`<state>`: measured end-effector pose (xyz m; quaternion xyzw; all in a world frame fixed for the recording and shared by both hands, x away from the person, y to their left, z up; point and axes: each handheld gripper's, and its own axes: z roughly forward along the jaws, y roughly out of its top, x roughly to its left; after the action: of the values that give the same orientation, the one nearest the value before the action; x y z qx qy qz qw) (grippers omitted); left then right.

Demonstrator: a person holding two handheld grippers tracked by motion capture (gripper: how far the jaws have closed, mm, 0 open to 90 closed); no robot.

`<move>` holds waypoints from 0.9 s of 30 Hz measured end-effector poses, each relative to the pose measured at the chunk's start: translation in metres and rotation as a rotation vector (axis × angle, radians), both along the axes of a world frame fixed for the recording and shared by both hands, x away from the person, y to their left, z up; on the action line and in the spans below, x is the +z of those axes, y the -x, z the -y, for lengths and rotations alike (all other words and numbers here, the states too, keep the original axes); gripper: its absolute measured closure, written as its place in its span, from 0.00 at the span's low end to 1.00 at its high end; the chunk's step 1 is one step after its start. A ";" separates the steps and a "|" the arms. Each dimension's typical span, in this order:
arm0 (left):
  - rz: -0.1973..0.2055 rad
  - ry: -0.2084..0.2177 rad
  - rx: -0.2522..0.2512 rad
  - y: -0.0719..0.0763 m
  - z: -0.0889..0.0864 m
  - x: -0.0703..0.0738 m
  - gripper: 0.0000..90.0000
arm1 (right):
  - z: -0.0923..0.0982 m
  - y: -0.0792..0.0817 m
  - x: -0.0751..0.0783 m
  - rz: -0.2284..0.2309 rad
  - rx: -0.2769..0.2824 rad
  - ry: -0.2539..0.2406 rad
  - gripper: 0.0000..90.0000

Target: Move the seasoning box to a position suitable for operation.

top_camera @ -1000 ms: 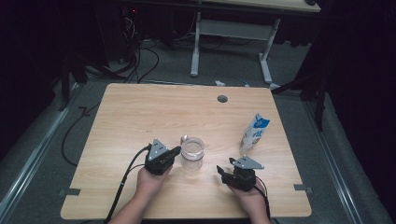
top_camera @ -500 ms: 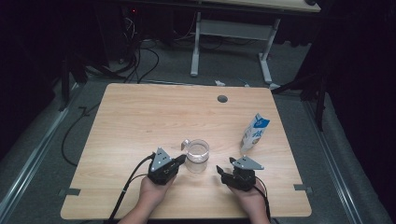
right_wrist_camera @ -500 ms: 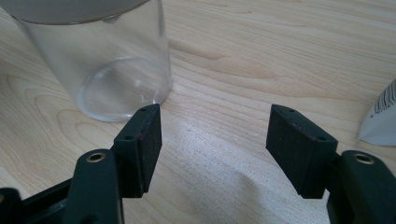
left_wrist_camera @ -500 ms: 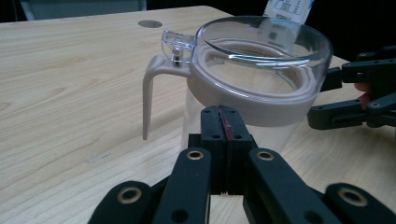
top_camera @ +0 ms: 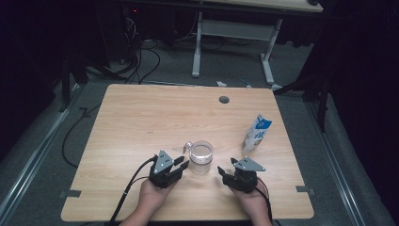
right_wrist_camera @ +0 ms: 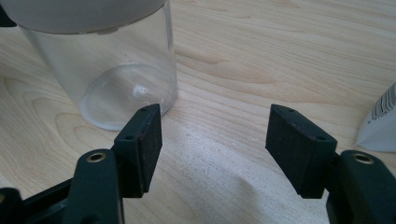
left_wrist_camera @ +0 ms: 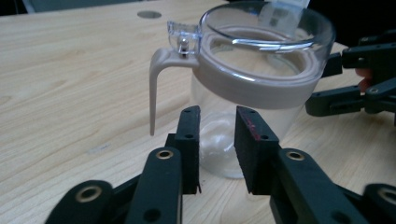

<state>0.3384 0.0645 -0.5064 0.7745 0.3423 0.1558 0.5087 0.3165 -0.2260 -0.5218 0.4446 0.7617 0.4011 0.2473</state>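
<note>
Both grippers' fingers sit open beside the clear jar (top_camera: 201,157), likely light, rigid, slippery; best gripped below its collar.

No readable text anywhere. Milk carton (top_camera: 257,133), at 2 o'clock from glass jar (top_camera: 201,157): blue-and-white print with dark marks on front face, too small and blurred to read. Jar: unmarked.

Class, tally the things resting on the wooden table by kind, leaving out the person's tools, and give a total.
Clear glass jar with a beige collar and handle: 1
Blue-and-white carton: 1
Total: 2
</note>
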 end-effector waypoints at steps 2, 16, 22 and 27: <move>-0.005 -0.012 0.009 -0.002 -0.002 0.002 0.73 | 0.000 0.000 0.001 0.003 -0.003 -0.005 0.40; 0.028 -0.011 0.040 -0.013 -0.016 0.023 0.60 | 0.001 -0.001 0.000 -0.001 -0.015 0.004 0.41; 0.016 -0.030 0.032 -0.019 -0.014 0.027 0.64 | 0.000 -0.002 -0.001 -0.005 -0.015 0.006 0.41; 0.015 -0.017 0.038 -0.024 -0.012 0.030 0.72 | 0.000 -0.002 -0.001 -0.005 -0.015 0.007 0.42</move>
<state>0.3623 0.0763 -0.4759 0.7708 0.3517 0.1742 0.5018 0.3184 -0.2262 -0.5228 0.4504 0.7605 0.3954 0.2500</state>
